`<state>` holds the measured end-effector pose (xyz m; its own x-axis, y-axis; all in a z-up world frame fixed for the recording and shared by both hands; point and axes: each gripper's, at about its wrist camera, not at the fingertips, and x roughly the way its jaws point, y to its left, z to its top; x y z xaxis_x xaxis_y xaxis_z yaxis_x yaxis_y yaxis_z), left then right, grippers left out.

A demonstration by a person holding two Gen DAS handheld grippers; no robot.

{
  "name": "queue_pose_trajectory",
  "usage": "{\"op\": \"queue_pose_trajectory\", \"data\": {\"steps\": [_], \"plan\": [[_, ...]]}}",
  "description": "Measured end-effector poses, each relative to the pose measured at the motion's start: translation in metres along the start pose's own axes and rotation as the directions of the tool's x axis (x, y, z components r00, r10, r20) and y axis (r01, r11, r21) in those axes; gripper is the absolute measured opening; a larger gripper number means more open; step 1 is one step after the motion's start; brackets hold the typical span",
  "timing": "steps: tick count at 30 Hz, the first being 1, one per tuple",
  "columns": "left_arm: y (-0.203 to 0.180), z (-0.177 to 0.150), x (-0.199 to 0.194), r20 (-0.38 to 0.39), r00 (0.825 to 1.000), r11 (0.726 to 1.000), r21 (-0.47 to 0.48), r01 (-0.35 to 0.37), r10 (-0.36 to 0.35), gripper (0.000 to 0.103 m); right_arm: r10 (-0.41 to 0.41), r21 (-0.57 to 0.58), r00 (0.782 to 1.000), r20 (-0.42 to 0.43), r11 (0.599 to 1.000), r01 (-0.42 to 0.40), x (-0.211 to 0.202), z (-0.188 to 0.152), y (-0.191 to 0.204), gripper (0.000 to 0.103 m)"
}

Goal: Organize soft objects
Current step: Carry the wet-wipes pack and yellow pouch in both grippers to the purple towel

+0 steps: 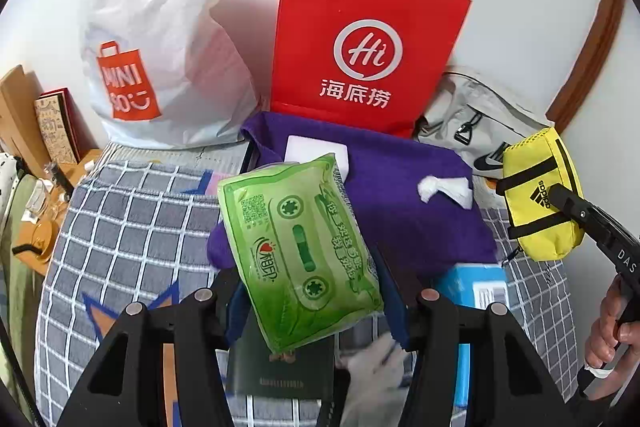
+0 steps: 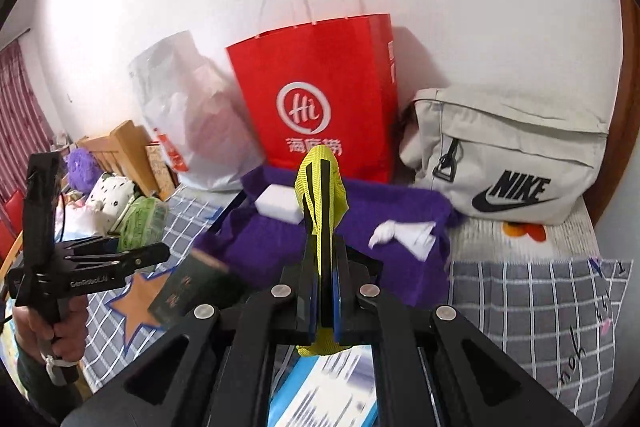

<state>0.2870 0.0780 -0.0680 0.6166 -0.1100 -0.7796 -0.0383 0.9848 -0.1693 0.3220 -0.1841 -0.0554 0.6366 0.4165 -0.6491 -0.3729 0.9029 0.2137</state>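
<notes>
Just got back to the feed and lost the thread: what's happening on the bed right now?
Both grippers are loaded. The left gripper is shut on a green tissue pack, held above the purple towel. The right gripper is shut on a yellow pouch, also lifted. A white sponge and a knotted white cloth lie on the towel, before the red paper bag.

Green tissue pack (image 1: pixel 298 251) with cassette print; yellow pouch (image 1: pixel 540 195) with black stripes and logo; red paper bag (image 1: pixel 360 39), white logo; purple towel (image 1: pixel 404 195); white plastic bag (image 1: pixel 160 39), orange-red print; pale grey bag (image 2: pixel 508 155), black logo; bedding (image 1: pixel 132 227) grey with white grid, orange star.
</notes>
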Motion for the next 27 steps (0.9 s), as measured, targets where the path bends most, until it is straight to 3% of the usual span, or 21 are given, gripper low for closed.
{"op": "queue_pose_trajectory", "data": {"steps": [10, 27], "plan": [[0.002, 0.029, 0.054, -0.059, 0.998, 1.0, -0.009, 0.0, -0.001, 0.053, 0.006, 0.035, 0.998, -0.069, 0.999, -0.003, 0.062, 0.004, -0.028, 0.005], [0.008, 0.044, 0.132, -0.203, 0.979, 0.998, -0.052, -0.022, 0.011, 0.053, 0.132, 0.132, 0.969, -0.211, 0.986, -0.105, 0.121, -0.015, -0.059, 0.005]]}}
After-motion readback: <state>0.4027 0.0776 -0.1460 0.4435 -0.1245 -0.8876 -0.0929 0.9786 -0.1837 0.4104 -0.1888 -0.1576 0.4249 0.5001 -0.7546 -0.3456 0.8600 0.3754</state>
